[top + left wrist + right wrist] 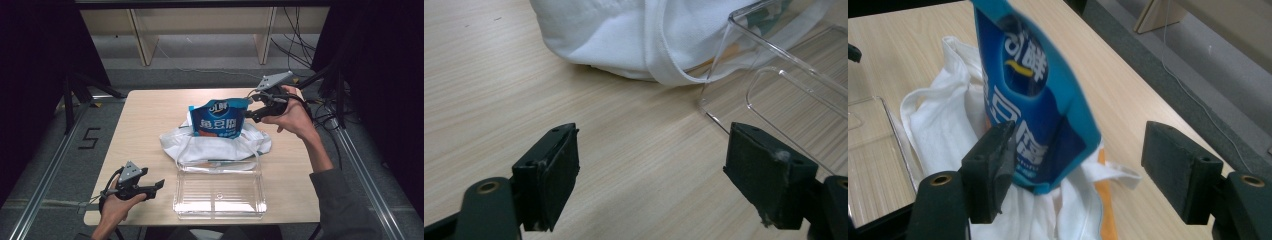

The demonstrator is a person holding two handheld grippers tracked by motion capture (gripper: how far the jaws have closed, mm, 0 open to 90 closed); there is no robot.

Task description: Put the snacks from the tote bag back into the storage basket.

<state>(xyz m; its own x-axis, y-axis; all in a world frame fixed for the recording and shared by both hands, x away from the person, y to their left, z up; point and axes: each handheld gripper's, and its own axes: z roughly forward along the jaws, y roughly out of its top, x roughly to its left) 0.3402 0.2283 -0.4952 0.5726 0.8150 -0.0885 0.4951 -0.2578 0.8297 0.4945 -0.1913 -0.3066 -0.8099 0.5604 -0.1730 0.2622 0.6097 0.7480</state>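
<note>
blue snack bag point(218, 120) upright in white cloth bag point(215, 145), right tool point(248, 106) beside it

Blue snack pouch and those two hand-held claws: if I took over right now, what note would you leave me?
Left gripper: open, holding nothing, low over the table beside the clear plastic box.
Right gripper: open, jaws either side of the blue pouch, not clamping it.
Pouch: upright, its lower end in the white cloth bag at mid-table.
Done: pouch partly out of the bag.
Left: probably grip it, pull it free and place it, perhaps in the box.
</note>
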